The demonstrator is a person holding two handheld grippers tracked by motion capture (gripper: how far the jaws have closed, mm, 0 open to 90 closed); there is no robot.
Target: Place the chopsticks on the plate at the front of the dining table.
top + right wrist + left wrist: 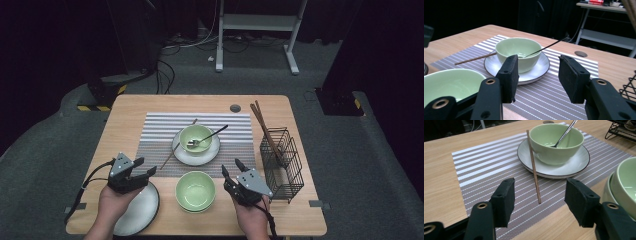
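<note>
Now your left gripper (145, 168) hovers open and empty above the plate (145, 210) at the table's (130, 107) near-left corner. Your right gripper (231, 167) gapes empty beside the near bowl (195, 191).

The light wooden table (130, 107) carries a grey-and-white striped woven placemat (160, 130) beyond both grippers, a pale green ceramic bowl (195, 191) between them, a white dark-rimmed plate (142, 210) under the left gripper (142, 170), and a black wire basket (285, 165) beside the right gripper (231, 168).
</note>
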